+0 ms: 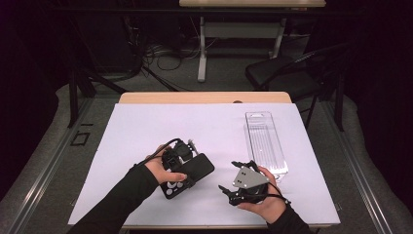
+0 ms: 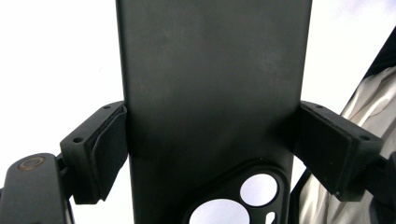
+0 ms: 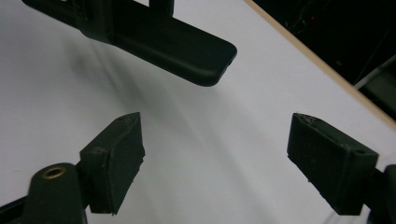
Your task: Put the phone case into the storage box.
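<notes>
Two tools are held over the white table (image 1: 146,126). At the left, the left tool (image 1: 187,165) is clamped on a black phone case (image 1: 192,173), which is gripped across its width by both pads (image 2: 105,149) and carried just above the table, camera cut-outs toward the person. To the right, the right tool (image 1: 234,178) is seen with its jaws spread wide and nothing between them, near the case but apart from it. Farther right, a clear plastic tray (image 1: 265,144) is laid on the table.
</notes>
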Demonstrator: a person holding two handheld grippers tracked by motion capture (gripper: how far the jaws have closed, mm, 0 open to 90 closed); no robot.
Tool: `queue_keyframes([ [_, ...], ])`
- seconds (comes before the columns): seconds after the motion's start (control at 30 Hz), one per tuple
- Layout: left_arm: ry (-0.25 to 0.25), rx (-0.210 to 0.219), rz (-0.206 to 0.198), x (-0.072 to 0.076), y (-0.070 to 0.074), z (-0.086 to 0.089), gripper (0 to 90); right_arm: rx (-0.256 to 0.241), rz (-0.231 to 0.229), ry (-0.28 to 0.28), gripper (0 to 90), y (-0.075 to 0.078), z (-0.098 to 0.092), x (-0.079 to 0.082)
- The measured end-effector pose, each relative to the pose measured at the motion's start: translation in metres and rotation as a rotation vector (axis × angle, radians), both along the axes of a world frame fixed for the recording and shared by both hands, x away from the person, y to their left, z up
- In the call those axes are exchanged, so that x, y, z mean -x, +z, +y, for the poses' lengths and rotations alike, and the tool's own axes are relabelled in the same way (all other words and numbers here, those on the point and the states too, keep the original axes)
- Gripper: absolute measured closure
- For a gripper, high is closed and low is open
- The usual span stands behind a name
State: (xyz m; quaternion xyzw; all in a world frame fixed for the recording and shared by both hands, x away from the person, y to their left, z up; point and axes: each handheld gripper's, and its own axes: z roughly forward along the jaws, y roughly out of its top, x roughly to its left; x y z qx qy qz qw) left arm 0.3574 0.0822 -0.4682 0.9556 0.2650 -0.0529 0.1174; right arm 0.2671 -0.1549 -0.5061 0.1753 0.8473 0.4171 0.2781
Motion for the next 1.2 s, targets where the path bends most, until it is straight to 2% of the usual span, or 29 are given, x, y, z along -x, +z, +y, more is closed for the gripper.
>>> queue_keyframes([
  [0.1, 0.010, 0.002, 0.000, -0.001, 0.000, 0.001, 14.7, 0.086, -0.067, 0.010, 20.6, 0.001, 0.006, -0.001],
  [0.13, 0.010, 0.002, 0.000, -0.001, 0.000, 0.001, 14.7, 0.086, -0.067, 0.010, 20.6, 0.001, 0.006, -0.001],
  [0.17, 0.010, -0.002, -0.003, -0.001, 0.001, 0.001, 14.7, 0.119, -0.090, 0.028, 21.4, 0.000, 0.009, -0.002],
  [0.2, 0.015, -0.001, -0.002, -0.001, 0.001, 0.002, 14.7, 0.125, -0.099, 0.029, 21.5, -0.001, 0.010, -0.003],
  [0.23, 0.015, -0.001, -0.002, -0.001, 0.001, 0.002, 14.7, 0.125, -0.099, 0.029, 21.5, -0.001, 0.010, -0.003],
  [0.27, 0.014, -0.001, -0.003, -0.002, 0.002, 0.002, 14.7, 0.145, -0.097, 0.036, 22.0, -0.002, 0.013, -0.003],
  [0.43, 0.015, -0.005, -0.001, -0.002, 0.003, 0.002, 14.7, 0.160, -0.119, 0.057, 23.0, -0.004, 0.017, -0.005],
  [0.53, 0.016, -0.006, 0.001, -0.002, 0.004, 0.002, 14.7, 0.182, -0.137, 0.072, 27.9, -0.002, 0.020, -0.006],
  [0.6, 0.013, -0.005, -0.003, -0.003, 0.004, 0.002, 14.7, 0.176, -0.152, 0.072, 28.5, -0.002, 0.021, -0.006],
  [0.63, 0.014, -0.007, -0.004, -0.003, 0.004, 0.001, 14.7, 0.194, -0.173, 0.074, 32.3, -0.002, 0.021, -0.006],
  [0.7, 0.013, -0.008, -0.002, -0.003, 0.005, 0.001, 14.7, 0.213, -0.182, 0.072, 34.2, -0.002, 0.021, -0.006],
  [0.9, 0.010, -0.016, -0.002, -0.003, 0.005, 0.000, 14.7, 0.240, -0.214, 0.073, 38.2, -0.003, 0.021, -0.006],
  [1.07, 0.006, -0.016, -0.005, -0.003, 0.005, -0.002, 14.7, 0.241, -0.238, 0.076, 40.3, -0.003, 0.021, -0.005],
  [1.13, 0.005, -0.014, 0.000, -0.003, 0.006, -0.002, 14.7, 0.233, -0.228, 0.068, 41.2, -0.004, 0.020, -0.003],
  [1.2, 0.006, -0.018, -0.003, -0.003, 0.005, -0.003, 14.7, 0.238, -0.243, 0.089, 41.7, -0.004, 0.020, -0.004],
])
